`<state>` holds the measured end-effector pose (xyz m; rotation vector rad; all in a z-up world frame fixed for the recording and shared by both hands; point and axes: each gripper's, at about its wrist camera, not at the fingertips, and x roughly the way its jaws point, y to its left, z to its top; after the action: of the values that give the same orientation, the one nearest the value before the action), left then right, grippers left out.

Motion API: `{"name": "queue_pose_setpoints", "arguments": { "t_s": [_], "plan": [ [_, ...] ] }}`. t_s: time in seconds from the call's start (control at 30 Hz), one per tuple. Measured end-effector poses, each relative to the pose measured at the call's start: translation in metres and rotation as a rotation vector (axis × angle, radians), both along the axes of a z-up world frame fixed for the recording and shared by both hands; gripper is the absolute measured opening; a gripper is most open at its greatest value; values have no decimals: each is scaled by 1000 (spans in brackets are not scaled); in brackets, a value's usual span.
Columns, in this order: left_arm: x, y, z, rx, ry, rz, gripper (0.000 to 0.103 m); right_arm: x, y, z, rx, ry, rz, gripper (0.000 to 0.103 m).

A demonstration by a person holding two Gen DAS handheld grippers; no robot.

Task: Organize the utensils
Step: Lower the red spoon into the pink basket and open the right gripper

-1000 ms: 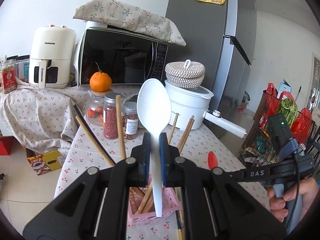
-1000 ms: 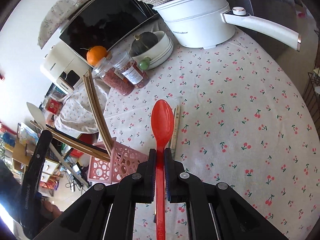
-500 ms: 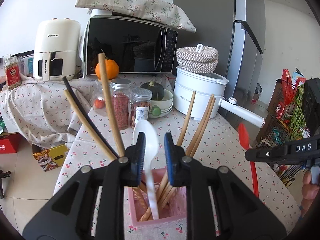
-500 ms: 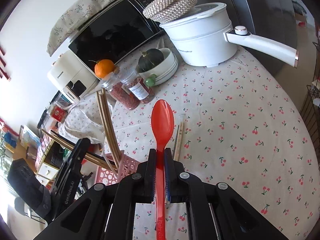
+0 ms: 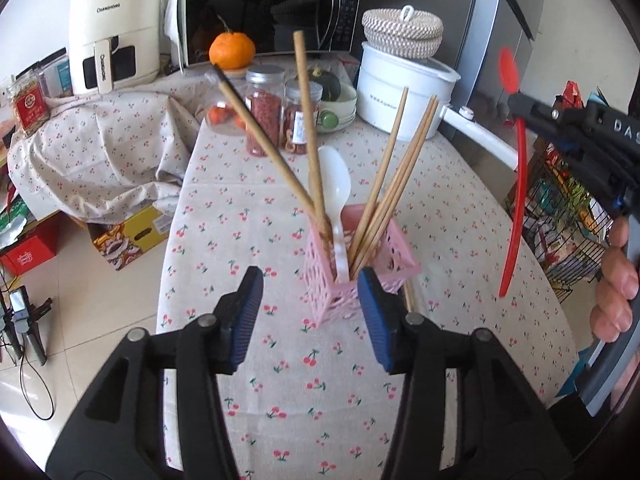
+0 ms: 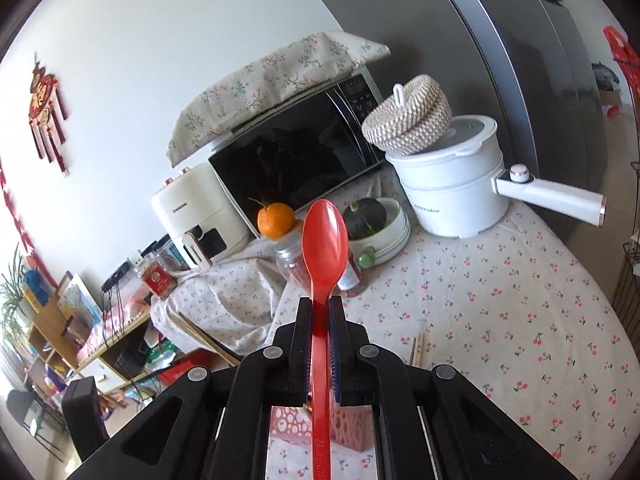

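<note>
- Our left hand-held gripper (image 5: 310,312) stands with its jaws apart and nothing between them; they have just been opening, and the white spoon (image 5: 335,196) now stands bowl-up in the pink basket (image 5: 384,256).
- Our right hand-held gripper (image 6: 320,344) is clamped on the red spoon (image 6: 325,240), gripping its thin handle just below the bowl, with the long tail hanging underneath.
- The risk we see: the basket is light, perforated plastic, already crowded with slanting wooden chopsticks (image 5: 392,176). We think the red handle could catch a stick or the rim on the way in and tip the basket.
- The spoon is smooth, glossy plastic, so it could pivot in the ribbed pads.
- One chopstick pair (image 6: 418,350) lies loose on the cherry-print desk (image 6: 520,320) beside the basket, not yet sorted.
</note>
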<state>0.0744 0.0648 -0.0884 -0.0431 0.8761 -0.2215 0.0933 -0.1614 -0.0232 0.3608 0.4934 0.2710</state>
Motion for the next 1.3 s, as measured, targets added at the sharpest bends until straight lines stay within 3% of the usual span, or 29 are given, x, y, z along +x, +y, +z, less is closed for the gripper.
{"name": "queue_pose_setpoints", "arguments": {
  "t_s": [0.13,0.27,0.47,0.87,0.9,1.03,1.3],
  "plan": [
    [1,14,-11,29,70,12,53,-1,35,8,-78,-133,-40,8],
    [5,21,-13,31,111,0,54,3,62,-3,-150,-191,-91,8],
    [6,26,-9,26,119,-9,59,12,71,-31,-155,-177,-188,8],
    [9,28,-12,22,143,-4,62,9,70,-44,-134,-200,-237,9],
    [10,28,-12,22,144,-5,62,8,69,-46,-129,-194,-238,10],
    [11,30,-11,22,143,16,66,-5,64,-43,-145,-209,-226,37],
    [13,27,-10,-46,164,21,75,-20,21,-3,-208,-212,-252,49]
  ]
}}
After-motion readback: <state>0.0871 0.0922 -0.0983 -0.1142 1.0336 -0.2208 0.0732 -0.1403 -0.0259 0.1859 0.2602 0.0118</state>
